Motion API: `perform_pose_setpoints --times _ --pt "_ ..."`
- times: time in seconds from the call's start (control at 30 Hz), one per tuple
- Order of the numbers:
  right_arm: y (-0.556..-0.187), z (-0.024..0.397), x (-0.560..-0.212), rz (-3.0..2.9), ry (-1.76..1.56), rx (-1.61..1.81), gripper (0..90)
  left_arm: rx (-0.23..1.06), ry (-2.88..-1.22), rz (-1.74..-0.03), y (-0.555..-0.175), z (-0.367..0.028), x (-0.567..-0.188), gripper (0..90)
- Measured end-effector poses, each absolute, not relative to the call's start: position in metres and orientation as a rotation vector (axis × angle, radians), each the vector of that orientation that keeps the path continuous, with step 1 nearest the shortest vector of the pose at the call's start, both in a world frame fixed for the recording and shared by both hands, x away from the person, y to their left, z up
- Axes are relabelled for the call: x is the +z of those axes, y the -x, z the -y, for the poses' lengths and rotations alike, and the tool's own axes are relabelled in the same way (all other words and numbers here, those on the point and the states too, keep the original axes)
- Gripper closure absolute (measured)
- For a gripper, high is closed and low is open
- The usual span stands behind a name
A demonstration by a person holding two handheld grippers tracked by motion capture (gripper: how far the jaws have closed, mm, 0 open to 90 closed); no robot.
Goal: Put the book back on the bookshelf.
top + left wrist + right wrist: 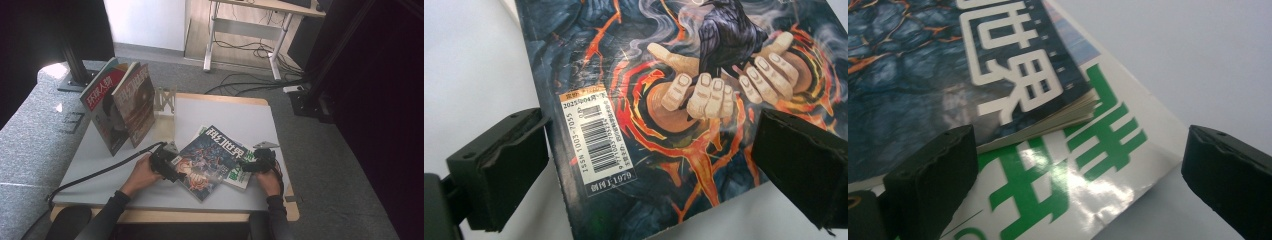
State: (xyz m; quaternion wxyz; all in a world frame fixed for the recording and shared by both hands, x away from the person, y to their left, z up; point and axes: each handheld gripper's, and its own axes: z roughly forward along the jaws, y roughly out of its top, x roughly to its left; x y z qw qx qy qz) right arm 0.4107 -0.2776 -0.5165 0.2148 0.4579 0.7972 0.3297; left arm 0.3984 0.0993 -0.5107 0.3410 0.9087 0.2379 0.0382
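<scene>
Dark-covered magazine (204, 162) lies on a white-and-green one (239, 176) at the table's (225, 115) near edge, both hand-held grippers (165, 162) (256, 165) spread wide; glossy covers risk sliding together once pinched.

Dark sci-fi mag (205, 162) w/ raven-on-hand cover art, white title, barcode sticker by its spine. Lies flat, closed, face up, skewed, near table's front edge, right of centre. Sits atop white mag w/ green lettering (241, 176), also flat, poking out at its right corner.
</scene>
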Motion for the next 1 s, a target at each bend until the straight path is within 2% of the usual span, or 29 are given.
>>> perform_pose_setpoints --times 1.0 --pt "-0.466 0.277 -0.518 -2.141 -1.393 0.910 0.7 0.059 -2.305 -0.548 -0.359 -0.088 -0.516 2.9"
